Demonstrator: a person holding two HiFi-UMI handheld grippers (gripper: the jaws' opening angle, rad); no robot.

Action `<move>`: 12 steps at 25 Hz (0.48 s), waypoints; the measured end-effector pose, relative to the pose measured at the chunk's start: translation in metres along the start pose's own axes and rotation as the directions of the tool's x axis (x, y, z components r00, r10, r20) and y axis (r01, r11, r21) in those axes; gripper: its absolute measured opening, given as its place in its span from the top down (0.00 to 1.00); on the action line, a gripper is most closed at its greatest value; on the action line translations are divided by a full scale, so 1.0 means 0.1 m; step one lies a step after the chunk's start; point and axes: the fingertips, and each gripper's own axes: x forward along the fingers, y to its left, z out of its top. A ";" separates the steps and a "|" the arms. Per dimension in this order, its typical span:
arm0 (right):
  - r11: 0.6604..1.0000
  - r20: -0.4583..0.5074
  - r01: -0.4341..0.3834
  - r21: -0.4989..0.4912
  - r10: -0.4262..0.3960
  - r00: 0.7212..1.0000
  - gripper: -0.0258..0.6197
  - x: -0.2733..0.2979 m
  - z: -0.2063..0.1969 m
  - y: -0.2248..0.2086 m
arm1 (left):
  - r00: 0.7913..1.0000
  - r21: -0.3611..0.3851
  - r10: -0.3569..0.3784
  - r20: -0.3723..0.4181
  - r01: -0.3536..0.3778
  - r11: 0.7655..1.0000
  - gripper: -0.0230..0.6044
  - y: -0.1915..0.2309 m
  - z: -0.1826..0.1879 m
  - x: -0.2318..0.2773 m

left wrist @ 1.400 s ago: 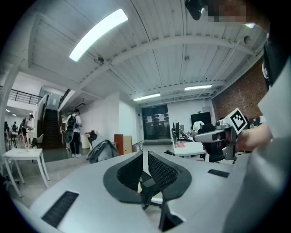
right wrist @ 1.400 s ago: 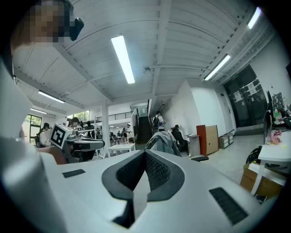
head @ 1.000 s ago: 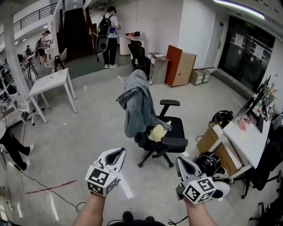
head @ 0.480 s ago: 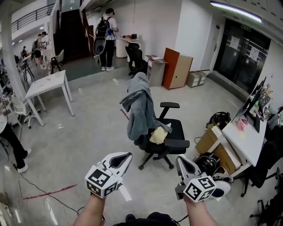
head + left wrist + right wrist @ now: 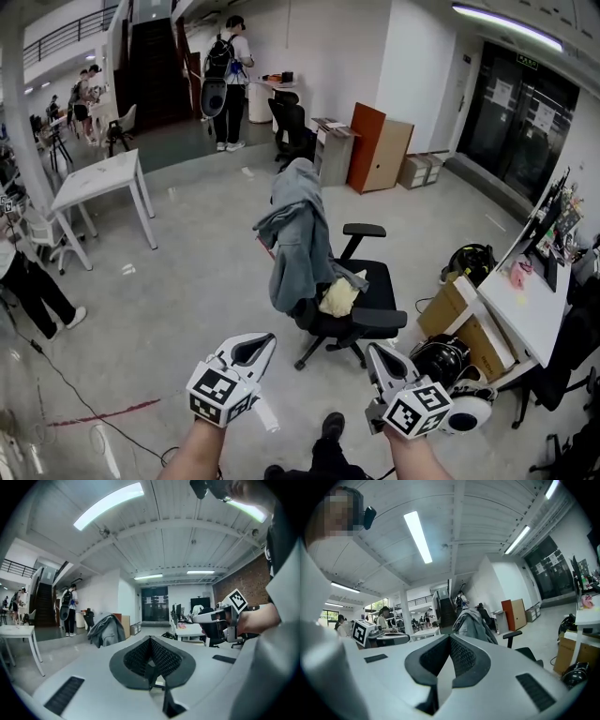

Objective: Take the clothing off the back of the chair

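A grey jacket (image 5: 298, 234) drapes the back of the chair (image 5: 370, 281), well apart at 12 o'clock from the left claw (image 5: 255, 347) and right claw (image 5: 380, 356), both closed and empty.

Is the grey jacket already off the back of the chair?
No, the grey jacket hangs draped over the back of the black chair.

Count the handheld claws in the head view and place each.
2. The left claw sits low, left of centre; the right claw low, right of centre. Both are shut and empty, short of the chair carrying the grey clothing.
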 end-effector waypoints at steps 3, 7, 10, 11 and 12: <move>0.999 -0.011 -0.023 0.025 0.023 1.000 0.94 0.26 -0.03 -0.29 | 1.000 0.007 0.030 0.003 -0.030 1.000 0.95 0.16 0.00 0.31; 0.997 -0.030 -0.051 0.059 0.052 0.998 0.94 0.66 -0.01 -0.81 | 0.997 -0.010 0.077 0.003 -0.077 0.997 0.95 0.42 0.06 0.85; 0.995 -0.048 -0.081 0.065 0.084 0.995 0.94 0.97 0.07 -1.24 | 0.994 -0.028 0.109 -0.020 -0.109 0.994 0.95 0.57 0.11 1.33; 0.994 -0.054 -0.091 0.067 0.094 0.994 0.94 1.06 0.10 -1.38 | 0.993 -0.031 0.118 -0.029 -0.119 0.992 0.95 0.60 0.13 1.48; 0.992 -0.059 -0.101 0.072 0.105 0.993 0.94 1.15 0.13 -1.51 | 0.991 -0.032 0.127 -0.039 -0.128 0.991 0.95 0.63 0.16 1.62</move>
